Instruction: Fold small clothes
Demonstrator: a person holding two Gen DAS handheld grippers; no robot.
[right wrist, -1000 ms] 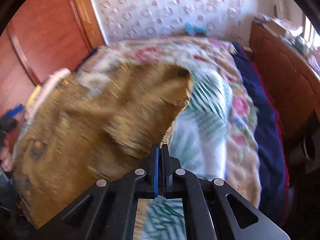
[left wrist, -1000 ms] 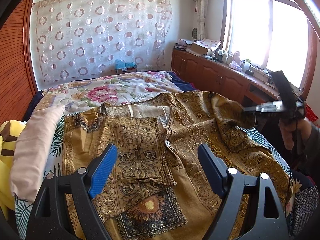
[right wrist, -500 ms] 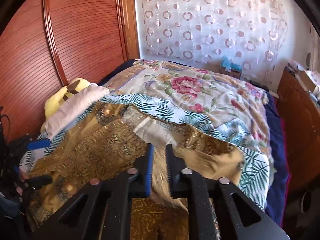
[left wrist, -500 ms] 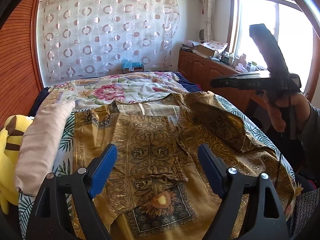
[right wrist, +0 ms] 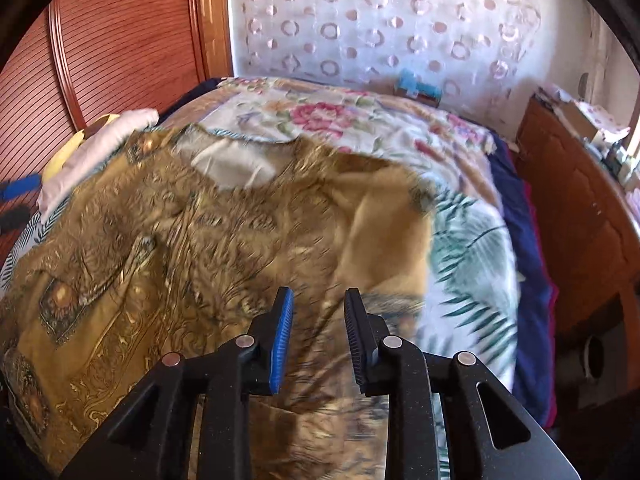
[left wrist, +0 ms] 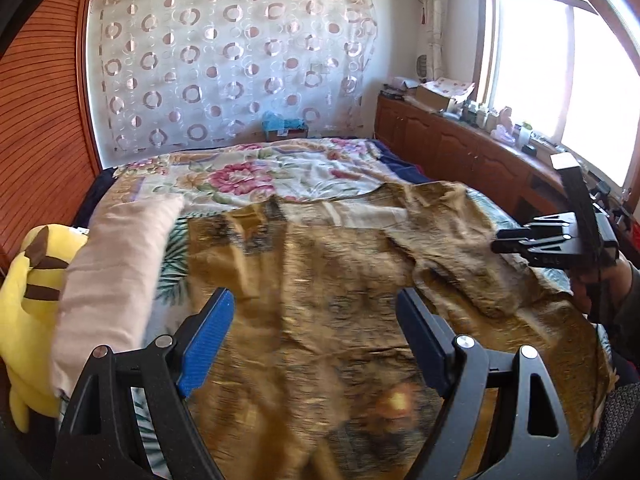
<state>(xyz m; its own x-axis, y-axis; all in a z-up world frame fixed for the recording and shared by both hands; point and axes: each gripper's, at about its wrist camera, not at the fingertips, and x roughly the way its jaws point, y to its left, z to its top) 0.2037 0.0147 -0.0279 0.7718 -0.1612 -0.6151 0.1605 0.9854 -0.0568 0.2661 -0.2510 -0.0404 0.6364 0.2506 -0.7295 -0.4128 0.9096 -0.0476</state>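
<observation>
A golden-brown patterned shirt point(left wrist: 320, 264) lies spread flat on the bed, collar towards the far end. Its right sleeve point(left wrist: 460, 268) is laid inwards over the body. My left gripper point(left wrist: 314, 300) hovers open above the shirt's lower middle, with nothing between its blue pads. My right gripper point(right wrist: 319, 296) is over the shirt's point(right wrist: 200, 232) right side. Its jaws are opening, a narrow gap shows between the pads, and no cloth is pinched there. In the left wrist view the right gripper point(left wrist: 498, 245) sits side-on at the sleeve's edge, held by a hand point(left wrist: 592, 284).
A floral bedspread point(left wrist: 260, 172) covers the bed. A beige pillow point(left wrist: 116, 264) and a yellow plush toy point(left wrist: 24, 292) lie along the left edge. A wooden cabinet point(left wrist: 460, 152) under the window runs along the right. A red-brown wardrobe point(right wrist: 120, 48) stands at the left.
My right gripper went from shut on the sleeve to parted and let it go. The sleeve now lies folded over the shirt. The right gripper came down to the shirt's right edge.
</observation>
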